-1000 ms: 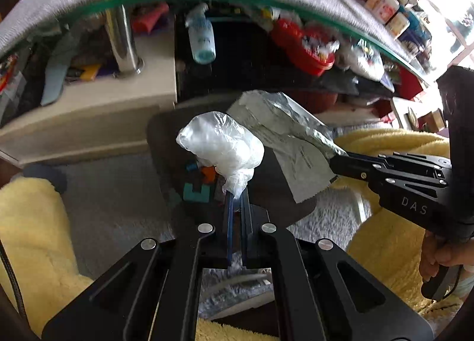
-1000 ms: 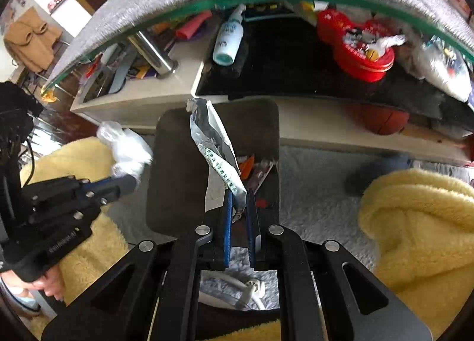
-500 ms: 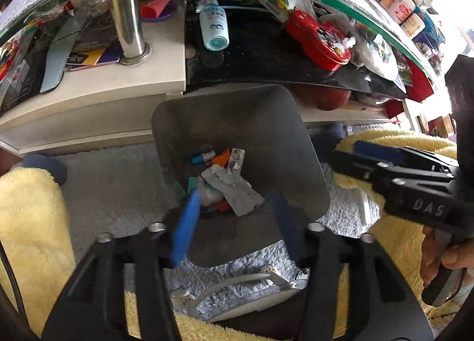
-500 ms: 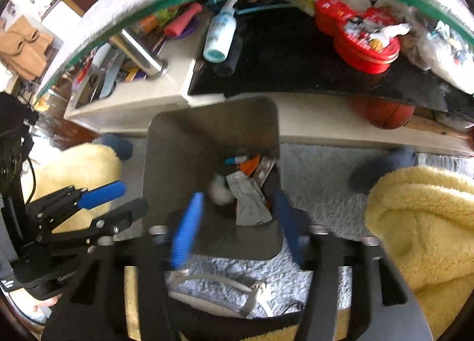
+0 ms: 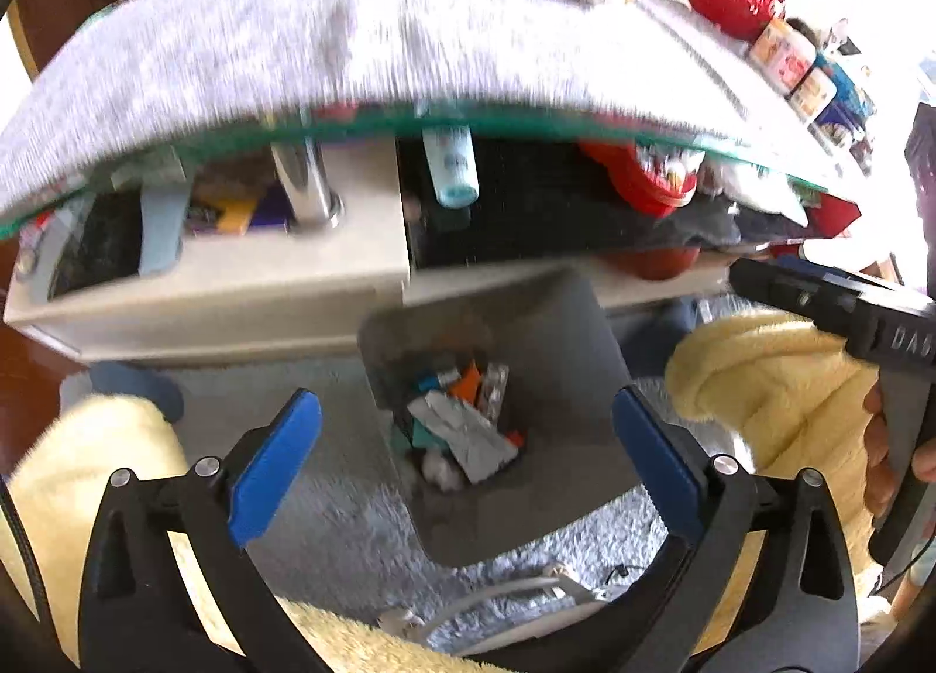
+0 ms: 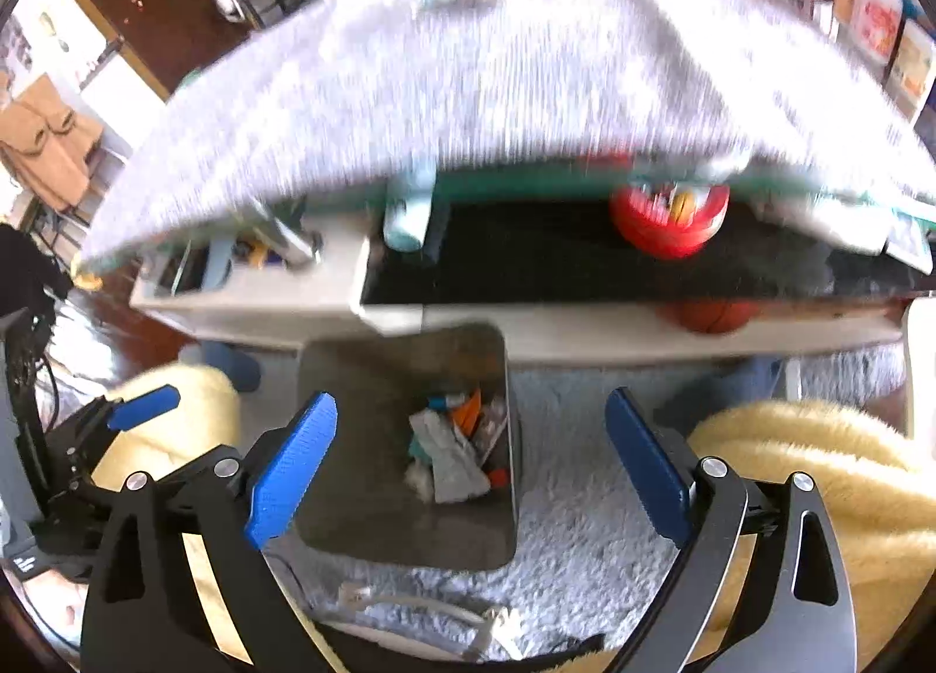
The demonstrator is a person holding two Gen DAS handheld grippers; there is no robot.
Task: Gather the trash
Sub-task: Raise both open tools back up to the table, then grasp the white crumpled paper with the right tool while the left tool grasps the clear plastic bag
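A grey square trash bin (image 5: 561,333) stands on the pale rug below the table; it also shows in the right wrist view (image 6: 351,380). Inside lie a silver foil wrapper (image 5: 468,439), a crumpled white plastic bag (image 5: 439,471) and small coloured scraps; the right wrist view shows the wrapper (image 6: 453,459) too. My left gripper (image 5: 468,456) is open and empty above the bin. My right gripper (image 6: 471,456) is open and empty above the bin. The right gripper's body (image 5: 819,298) shows at the left view's right edge, the left gripper (image 6: 126,409) at the right view's left edge.
A glass-topped table with a grey cloth (image 5: 351,41) hangs over the bin. Its lower shelf holds a blue bottle (image 5: 450,170), a red tin (image 6: 667,216) and clutter. Yellow fluffy blankets (image 5: 772,380) lie both sides. A white cable (image 5: 497,597) lies on the rug.
Both grippers opened and dropped their loads: the white plastic bag and the foil wrapper now lie in the bin. Both grippers have since risen, so the table top fills more of the views.
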